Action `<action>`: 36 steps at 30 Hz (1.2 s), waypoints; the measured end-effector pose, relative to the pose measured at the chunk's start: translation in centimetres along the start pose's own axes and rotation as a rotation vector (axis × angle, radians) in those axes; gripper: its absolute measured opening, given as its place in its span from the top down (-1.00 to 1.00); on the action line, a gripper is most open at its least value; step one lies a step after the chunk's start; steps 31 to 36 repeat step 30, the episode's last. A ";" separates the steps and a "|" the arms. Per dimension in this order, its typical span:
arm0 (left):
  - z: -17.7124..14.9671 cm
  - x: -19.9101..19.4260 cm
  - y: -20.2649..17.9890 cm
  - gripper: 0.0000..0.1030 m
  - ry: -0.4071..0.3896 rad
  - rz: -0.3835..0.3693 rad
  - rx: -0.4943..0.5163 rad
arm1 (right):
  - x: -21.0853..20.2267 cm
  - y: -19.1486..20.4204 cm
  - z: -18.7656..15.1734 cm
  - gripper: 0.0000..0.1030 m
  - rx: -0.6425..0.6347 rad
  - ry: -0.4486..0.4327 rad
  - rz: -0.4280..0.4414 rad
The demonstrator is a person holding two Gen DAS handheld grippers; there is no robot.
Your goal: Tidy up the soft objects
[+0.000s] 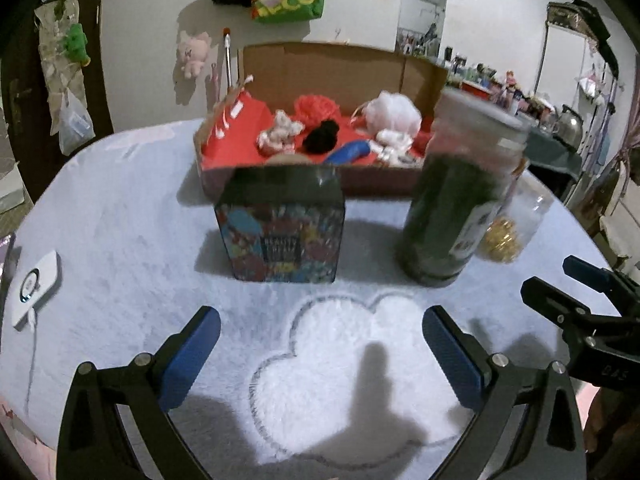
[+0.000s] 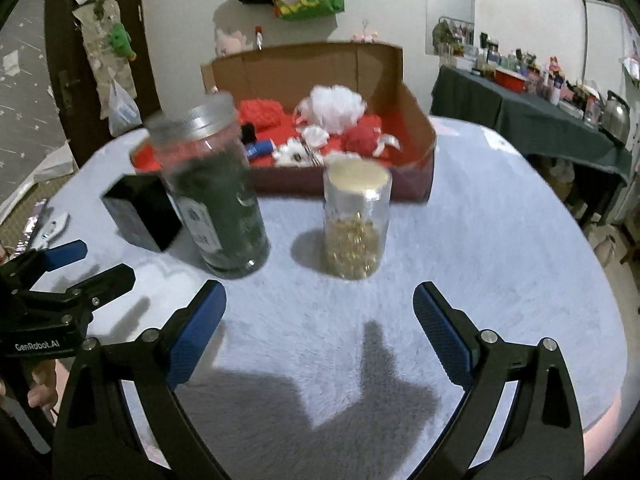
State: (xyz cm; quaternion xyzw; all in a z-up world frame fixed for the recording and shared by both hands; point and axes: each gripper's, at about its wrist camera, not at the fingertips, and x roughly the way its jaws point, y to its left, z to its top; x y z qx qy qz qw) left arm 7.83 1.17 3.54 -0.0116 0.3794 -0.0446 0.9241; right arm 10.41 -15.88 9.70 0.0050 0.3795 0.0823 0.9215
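Several fluffy soft things lie in the red-lined box (image 2: 416, 168) well ahead of both tongs: two red puffs (image 2: 260, 114), one white puff (image 2: 338, 106), one black tuft (image 1: 320, 138), one blue piece (image 1: 350, 152) and some small white bits I cannot count. Two jars and one tin stand between tongs and box: the green jar (image 2: 220, 200) and gold jar (image 2: 356, 224) ahead of the right tongs (image 2: 320, 332), the printed tin (image 1: 282, 232) straight ahead of the left tongs (image 1: 322, 354). Both tongs hover spread wide above the pale rug (image 2: 500, 240), holding nothing.
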 end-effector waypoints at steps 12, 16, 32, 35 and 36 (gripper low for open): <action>-1.1 2.5 -0.4 -1.00 0.040 0.065 0.000 | 3.2 -0.5 -2.0 -0.87 0.012 0.055 -0.062; -1.3 2.2 -0.4 -1.00 0.027 0.067 0.008 | 3.2 -0.6 -2.0 -0.87 0.017 0.052 -0.066; -1.3 2.3 -0.4 -1.00 0.025 0.067 0.008 | 3.0 -0.5 -2.3 -0.88 0.015 0.043 -0.072; -1.3 2.3 -0.4 -1.00 0.025 0.067 0.008 | 3.0 -0.5 -2.3 -0.88 0.015 0.043 -0.072; -1.3 2.3 -0.4 -1.00 0.025 0.067 0.008 | 3.0 -0.5 -2.3 -0.88 0.015 0.043 -0.072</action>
